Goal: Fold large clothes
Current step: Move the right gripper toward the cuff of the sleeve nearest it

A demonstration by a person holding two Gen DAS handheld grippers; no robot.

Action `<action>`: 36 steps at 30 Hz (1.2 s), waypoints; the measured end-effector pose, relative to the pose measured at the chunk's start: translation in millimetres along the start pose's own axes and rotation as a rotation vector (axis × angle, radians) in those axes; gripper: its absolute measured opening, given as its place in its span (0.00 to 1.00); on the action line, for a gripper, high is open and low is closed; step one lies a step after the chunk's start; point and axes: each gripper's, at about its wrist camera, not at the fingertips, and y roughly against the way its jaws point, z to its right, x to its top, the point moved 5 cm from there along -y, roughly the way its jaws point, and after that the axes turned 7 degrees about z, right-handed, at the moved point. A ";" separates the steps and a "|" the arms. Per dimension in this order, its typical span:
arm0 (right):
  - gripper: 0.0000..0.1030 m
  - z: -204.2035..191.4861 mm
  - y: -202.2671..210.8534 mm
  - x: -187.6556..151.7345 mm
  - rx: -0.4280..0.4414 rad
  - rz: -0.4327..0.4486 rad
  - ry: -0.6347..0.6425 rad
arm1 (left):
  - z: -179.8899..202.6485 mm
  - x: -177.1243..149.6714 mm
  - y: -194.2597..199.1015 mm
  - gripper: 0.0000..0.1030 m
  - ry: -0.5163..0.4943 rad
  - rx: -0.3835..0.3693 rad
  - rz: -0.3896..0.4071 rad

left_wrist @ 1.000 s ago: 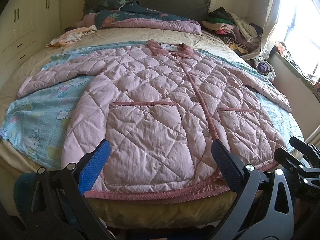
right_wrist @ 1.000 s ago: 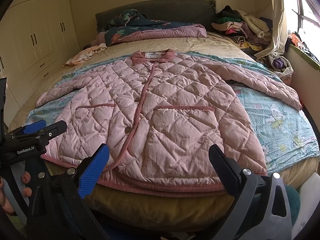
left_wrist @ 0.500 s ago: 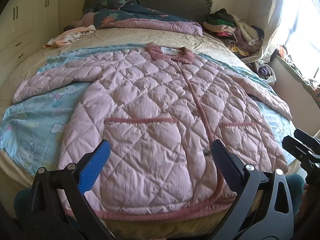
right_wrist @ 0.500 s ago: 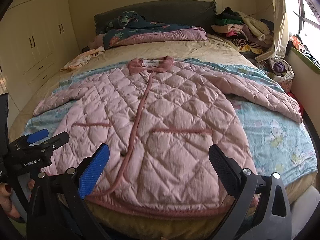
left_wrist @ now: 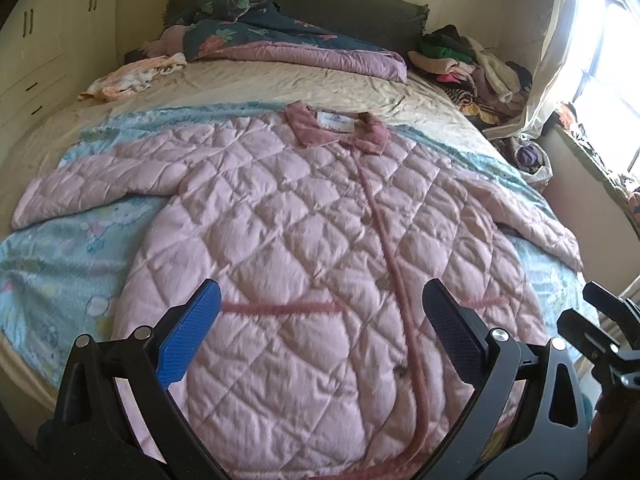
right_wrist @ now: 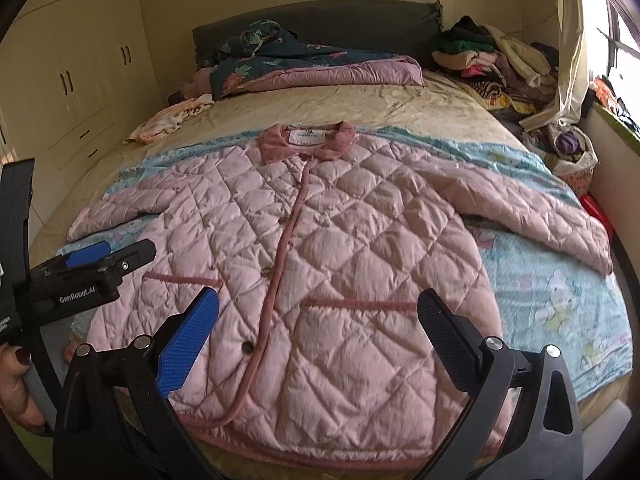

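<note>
1. Nearest the cameras, the left gripper (left_wrist: 320,332) has its fingers spread wide with nothing between them, poised above the lower front of the jacket. The right gripper (right_wrist: 318,330) is spread just as wide and equally empty, above the hem on the other side of the button strip.
2. Just past them lies the pink quilted jacket (right_wrist: 320,260), face up and buttoned, flat on the bed (right_wrist: 360,108) with its hem at the near edge. Its two pocket trims run level across the lower front.
3. Under the jacket is a light blue cartoon-print sheet (right_wrist: 560,300), showing on both sides.
4. Both sleeves lie out sideways: one (left_wrist: 92,184) reaches toward the wardrobe side, the other (right_wrist: 560,220) toward the window side. Neither is turned in.
5. Further up, the dusty-rose collar (right_wrist: 308,140) with its white label points toward the headboard.
6. Beyond that are a floral quilt (right_wrist: 300,64) at the head of the bed, a small peach-coloured garment (right_wrist: 168,120) near the wardrobe side, and a heap of clothes (right_wrist: 500,64) by the window.
7. Progress, as I judge it: the jacket is only spread out. No fold has been made, so sleeves, sides and the final halving all remain.
</note>
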 end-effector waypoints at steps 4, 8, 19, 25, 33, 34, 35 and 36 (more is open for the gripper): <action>0.96 6.0 -1.0 16.7 -0.008 0.016 -0.002 | 4.8 13.9 -6.9 0.92 0.002 -0.013 0.005; 0.96 12.2 -1.1 36.3 -0.011 0.043 -0.008 | 8.7 28.0 -15.7 0.92 -0.003 -0.013 0.001; 0.96 55.6 -9.1 90.5 -0.058 0.114 -0.090 | 21.1 60.5 -39.3 0.92 -0.025 -0.010 -0.001; 0.96 80.4 -22.0 111.5 -0.103 0.135 -0.136 | 36.2 82.0 -57.9 0.92 -0.025 -0.030 -0.004; 0.96 117.8 -37.9 133.2 -0.158 0.161 -0.190 | 64.2 111.4 -80.8 0.92 -0.034 -0.063 -0.001; 0.96 123.6 -39.6 136.2 -0.157 0.166 -0.204 | 67.6 114.7 -83.9 0.92 -0.035 -0.063 0.000; 0.96 130.4 -41.6 139.0 -0.168 0.169 -0.217 | 70.0 116.4 -86.0 0.92 -0.036 -0.062 -0.001; 0.96 137.0 -42.5 141.8 -0.181 0.175 -0.227 | 74.3 118.6 -89.1 0.92 -0.041 -0.067 -0.003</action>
